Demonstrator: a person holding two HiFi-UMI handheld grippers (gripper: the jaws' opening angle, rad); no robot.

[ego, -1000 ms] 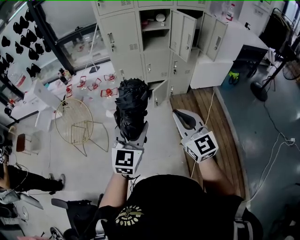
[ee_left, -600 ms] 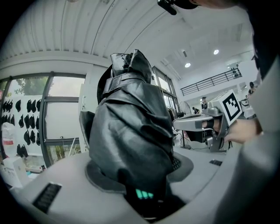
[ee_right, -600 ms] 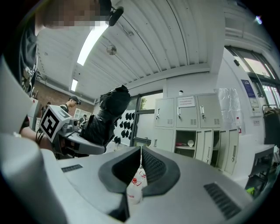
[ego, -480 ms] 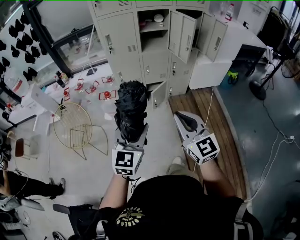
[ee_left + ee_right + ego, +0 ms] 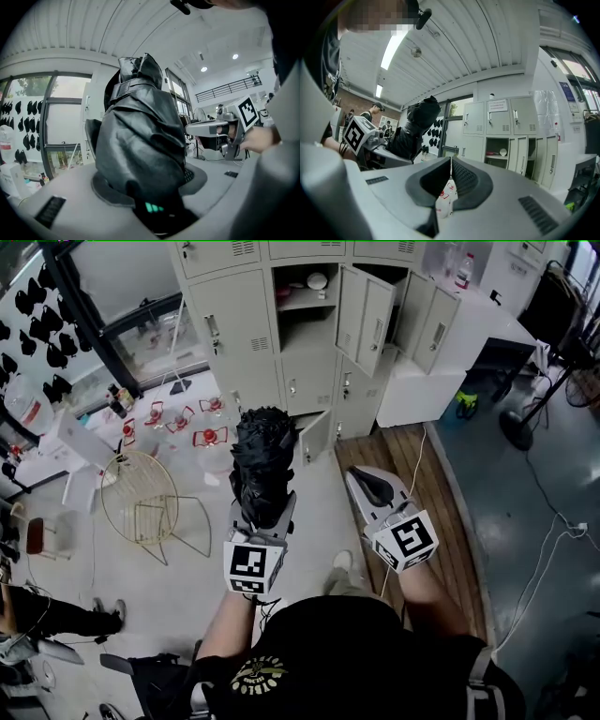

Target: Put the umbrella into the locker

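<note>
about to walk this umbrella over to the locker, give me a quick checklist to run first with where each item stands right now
1. Grip on the umbrella: ok, the left gripper is clamped on it.
2. Umbrella folded: ok, it is bundled with a strap round it.
3. Free right gripper: ok, jaws together with nothing between them.
4. Open locker: ok, its doors stand open.
5. Room inside: cannot tell; a white thing sits in the upper part, and below it looks bare.
6. Reach: not ok, bare floor lies between the grippers and the locker.
</note>
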